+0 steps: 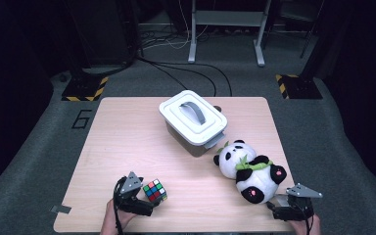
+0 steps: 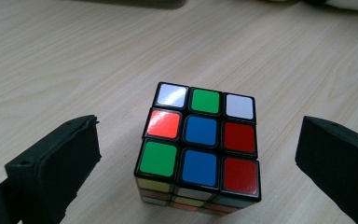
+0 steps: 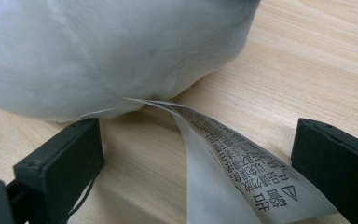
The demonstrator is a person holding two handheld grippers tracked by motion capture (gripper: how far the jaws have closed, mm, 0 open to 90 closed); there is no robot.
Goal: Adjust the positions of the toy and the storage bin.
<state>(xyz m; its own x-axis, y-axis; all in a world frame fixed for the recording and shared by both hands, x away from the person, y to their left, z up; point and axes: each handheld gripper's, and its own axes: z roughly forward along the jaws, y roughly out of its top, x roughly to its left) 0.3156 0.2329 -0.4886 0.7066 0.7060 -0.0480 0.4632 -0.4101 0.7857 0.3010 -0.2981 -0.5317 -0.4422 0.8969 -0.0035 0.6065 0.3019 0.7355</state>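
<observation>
A scrambled colour cube (image 1: 155,190) sits on the wooden table near its front left. My left gripper (image 1: 144,198) stands open around it; in the left gripper view the cube (image 2: 199,147) lies between the two black jaws with a gap on each side. A panda plush (image 1: 249,169) lies at the front right. My right gripper (image 1: 280,201) is open just behind the panda's bottom end. The right gripper view has the plush's white body (image 3: 102,51) close above the jaws and its printed label (image 3: 233,163) trailing between them.
A white lidded box (image 1: 193,119) with a grey handle stands at the table's middle back, close to the panda's head. The table's front edge (image 1: 186,229) runs just below both grippers. A strip of tape (image 1: 60,209) hangs at the front left corner.
</observation>
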